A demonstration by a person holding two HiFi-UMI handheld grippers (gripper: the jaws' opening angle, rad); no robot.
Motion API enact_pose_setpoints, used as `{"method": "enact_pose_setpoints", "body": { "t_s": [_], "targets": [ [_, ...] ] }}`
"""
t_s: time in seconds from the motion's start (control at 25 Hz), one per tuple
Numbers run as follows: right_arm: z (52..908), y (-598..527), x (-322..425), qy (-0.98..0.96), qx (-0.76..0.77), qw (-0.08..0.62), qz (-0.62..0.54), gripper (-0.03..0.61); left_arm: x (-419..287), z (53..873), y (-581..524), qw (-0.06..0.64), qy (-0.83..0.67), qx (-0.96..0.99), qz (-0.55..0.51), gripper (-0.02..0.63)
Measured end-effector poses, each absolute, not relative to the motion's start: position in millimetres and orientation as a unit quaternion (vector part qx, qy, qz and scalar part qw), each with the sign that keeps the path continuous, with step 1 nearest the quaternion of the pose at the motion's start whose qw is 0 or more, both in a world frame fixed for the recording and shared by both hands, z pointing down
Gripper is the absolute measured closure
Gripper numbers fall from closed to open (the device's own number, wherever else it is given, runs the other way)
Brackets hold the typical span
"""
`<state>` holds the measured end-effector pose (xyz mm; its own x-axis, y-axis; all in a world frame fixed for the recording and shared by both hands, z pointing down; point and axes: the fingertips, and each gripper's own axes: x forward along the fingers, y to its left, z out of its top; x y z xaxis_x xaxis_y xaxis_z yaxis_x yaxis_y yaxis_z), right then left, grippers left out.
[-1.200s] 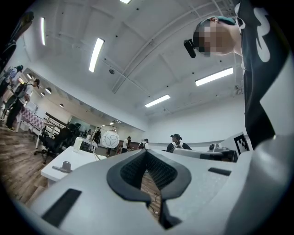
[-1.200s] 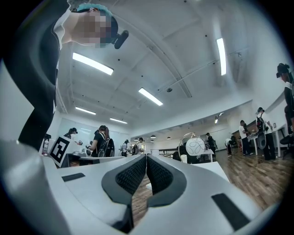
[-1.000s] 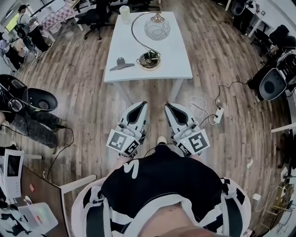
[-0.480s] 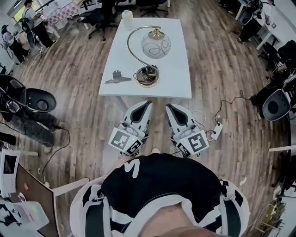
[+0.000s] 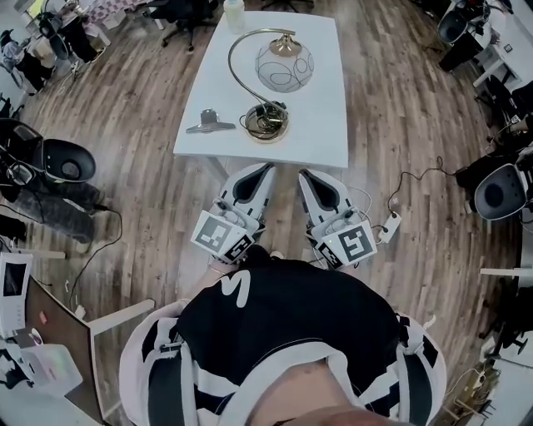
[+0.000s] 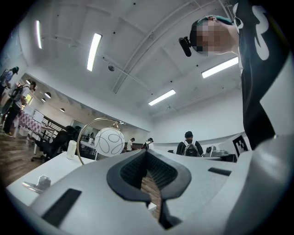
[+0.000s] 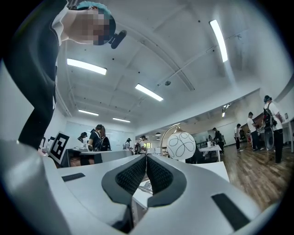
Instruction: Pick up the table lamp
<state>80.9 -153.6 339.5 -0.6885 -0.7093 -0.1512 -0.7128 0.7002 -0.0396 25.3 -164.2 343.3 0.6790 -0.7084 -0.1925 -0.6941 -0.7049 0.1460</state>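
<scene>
The table lamp [image 5: 266,123] stands on the white table [image 5: 325,133]. It has a round brass base, a thin brass arc and a white glass globe [image 5: 285,62] with dark swirl lines. Both grippers sit just short of the table's near edge, side by side and pointing at it. My left gripper [image 5: 265,169] is shut and holds nothing, and so is my right gripper [image 5: 304,175]. In the left gripper view the globe [image 6: 109,142] shows left of the shut left gripper [image 6: 147,153]. In the right gripper view the globe [image 7: 181,146] shows right of the shut right gripper [image 7: 146,158].
A grey metal clip [image 5: 205,126] lies on the table left of the lamp base, and a white cup [image 5: 234,10] stands at the far edge. A power strip with cable [image 5: 390,226] lies on the wooden floor at right. Office chairs [image 5: 500,195] and people stand around the room.
The table and lamp have drawn nearer in the head view. Both grippers have moved forward together up to the table's near edge, still shut.
</scene>
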Motion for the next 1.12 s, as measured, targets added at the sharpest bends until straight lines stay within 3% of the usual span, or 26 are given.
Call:
{"method": "enact_pose_setpoints", "body": {
  "t_s": [0.44, 1.12],
  "targets": [
    [354, -184, 61, 0.924, -0.378, 0.065, 0.002, 0.561, 0, 356, -198, 0.038, -0.402, 0.908, -0.114, 0.611],
    [378, -305, 26, 0.914, -0.404, 0.033, -0.002, 0.561, -36, 373, -338, 0.039, -0.362, 0.928, -0.085, 0.611]
  ]
}}
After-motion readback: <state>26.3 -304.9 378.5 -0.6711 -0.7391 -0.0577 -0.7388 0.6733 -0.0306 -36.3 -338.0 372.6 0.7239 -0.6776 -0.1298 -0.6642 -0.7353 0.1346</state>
